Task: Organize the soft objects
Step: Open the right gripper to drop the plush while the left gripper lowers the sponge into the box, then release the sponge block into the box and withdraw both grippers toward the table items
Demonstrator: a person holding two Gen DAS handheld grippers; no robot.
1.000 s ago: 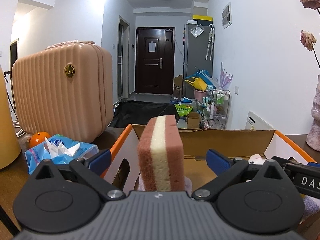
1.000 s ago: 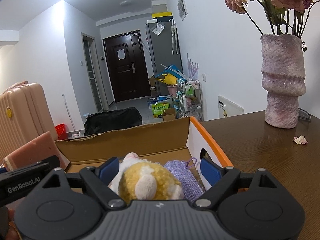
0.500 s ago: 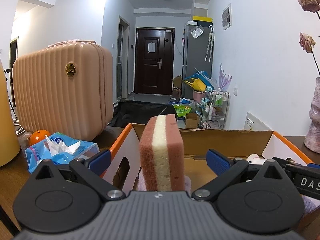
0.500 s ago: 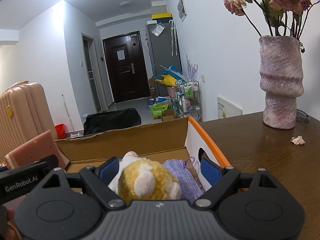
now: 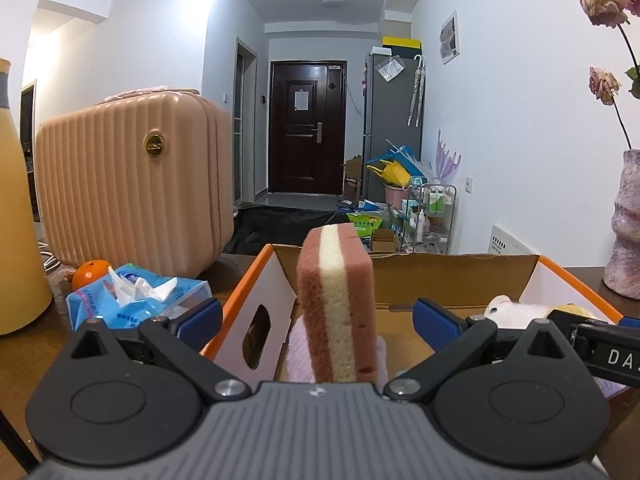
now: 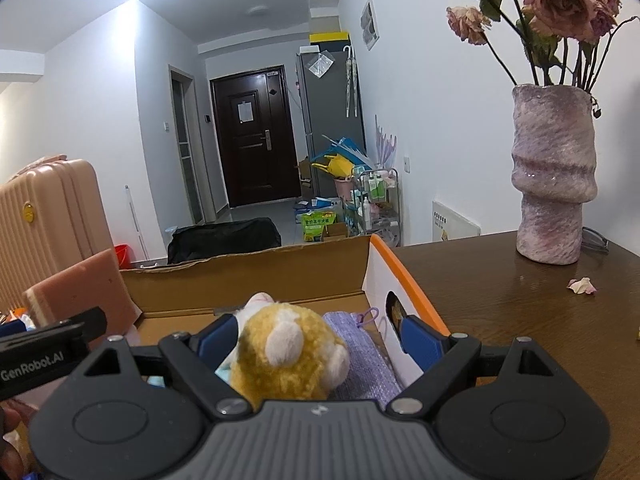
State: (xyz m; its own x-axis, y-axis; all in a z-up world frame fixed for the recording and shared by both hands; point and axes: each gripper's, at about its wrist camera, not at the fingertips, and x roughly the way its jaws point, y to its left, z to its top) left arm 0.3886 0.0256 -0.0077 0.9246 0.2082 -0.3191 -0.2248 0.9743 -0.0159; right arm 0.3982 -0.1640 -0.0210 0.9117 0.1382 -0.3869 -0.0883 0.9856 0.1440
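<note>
While the left gripper (image 5: 316,318) stood with its blue-padded fingers (image 5: 200,314) spread wide, clamping nothing, the tall pink-and-cream layered foam sponge (image 5: 338,304) stood on end between them at the centre of the frame, touching neither pad as far as could be seen. It rested on a pale lilac cloth (image 5: 298,354) inside the orange-edged cardboard box (image 5: 256,280). Such foam would likely be very light and squashy — best pinched across its broad pink faces, low down, with a gentle squeeze so it would not buckle or spring out.

The right gripper (image 6: 316,342) was likewise wide, its pads either side of a yellow-and-white plush toy (image 6: 288,354) at lower centre; whether the left pad brushed the fur could not be told. The plush lay in the same box beside a knitted purple pouch (image 6: 362,354). Soft and fuzzy, it would probably compress a good deal — the round body seemed the surest hold.

Further out, left in the left wrist view, sat a blue tissue pack (image 5: 136,300).
</note>
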